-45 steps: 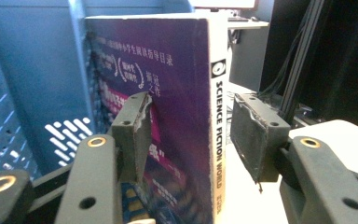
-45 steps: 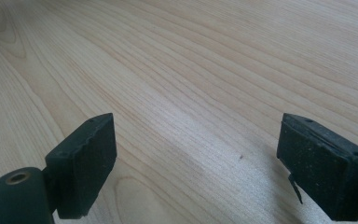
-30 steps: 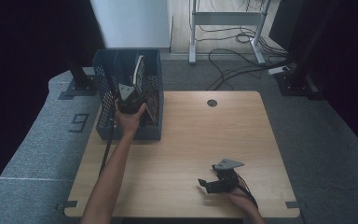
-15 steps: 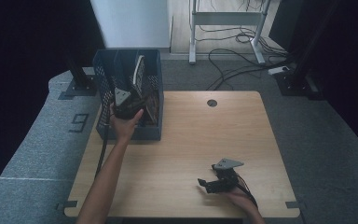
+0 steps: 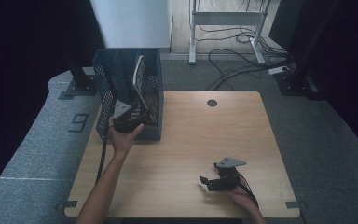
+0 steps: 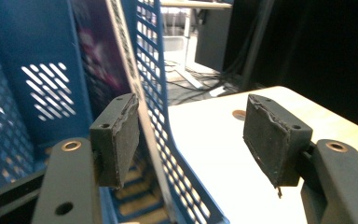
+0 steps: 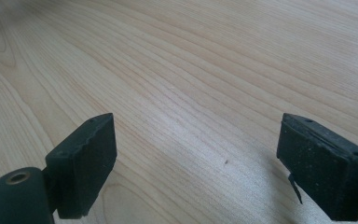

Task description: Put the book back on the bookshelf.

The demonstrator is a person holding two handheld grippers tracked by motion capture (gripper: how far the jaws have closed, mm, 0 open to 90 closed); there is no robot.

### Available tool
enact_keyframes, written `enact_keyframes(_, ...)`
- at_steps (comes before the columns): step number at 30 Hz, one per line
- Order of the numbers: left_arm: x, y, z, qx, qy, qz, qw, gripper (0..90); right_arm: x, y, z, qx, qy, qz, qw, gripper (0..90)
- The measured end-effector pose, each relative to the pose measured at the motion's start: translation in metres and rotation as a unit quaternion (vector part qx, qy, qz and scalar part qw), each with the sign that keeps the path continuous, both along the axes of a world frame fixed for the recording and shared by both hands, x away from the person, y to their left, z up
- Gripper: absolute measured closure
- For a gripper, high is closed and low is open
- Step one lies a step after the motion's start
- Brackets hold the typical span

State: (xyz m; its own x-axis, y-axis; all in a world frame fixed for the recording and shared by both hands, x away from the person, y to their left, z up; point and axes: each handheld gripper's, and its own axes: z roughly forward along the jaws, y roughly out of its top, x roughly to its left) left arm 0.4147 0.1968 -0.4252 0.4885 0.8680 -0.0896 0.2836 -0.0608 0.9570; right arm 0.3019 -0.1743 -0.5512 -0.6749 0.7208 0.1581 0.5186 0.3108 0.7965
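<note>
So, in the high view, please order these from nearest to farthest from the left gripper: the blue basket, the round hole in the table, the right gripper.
From the left gripper:
1. Blue basket: right at the gripper, at the table's left edge.
2. Round hole: far side of the table, toward the middle.
3. Right gripper: near edge, right side.

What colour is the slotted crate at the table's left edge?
Blue. The crate, with slotted mesh walls, shows best in the left gripper view.

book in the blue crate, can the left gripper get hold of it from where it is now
Probably yes. The left gripper is open at the blue crate, one pad inside by the leaning book, but the mesh wall stands between its jaws.
</note>
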Motion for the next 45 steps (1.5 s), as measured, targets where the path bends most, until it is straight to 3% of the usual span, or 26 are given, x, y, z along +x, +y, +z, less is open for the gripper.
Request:
enact_keyframes(11,-0.038,0.003,-0.012,-0.01,0.023,-0.047,0.9986,35.3,0.002,-0.004,0.002,-0.003,-0.008,-0.018,0.9998,11.5)
enact_keyframes(22,-0.069,0.007,-0.033,-0.014,0.048,-0.083,0.9953,35.4,0.003,-0.005,0.001,-0.008,-0.008,-0.03,0.9995,11.8)
enact_keyframes(32,-0.094,0.007,-0.06,-0.001,0.084,-0.118,0.9895,35.0,0.004,-0.006,0.0,-0.013,-0.008,-0.034,0.9993,12.0)
enact_keyframes(45,-0.121,0.009,-0.093,0.01,0.121,-0.137,0.9831,35.0,0.005,-0.008,-0.001,-0.015,-0.002,-0.044,0.9989,12.3)
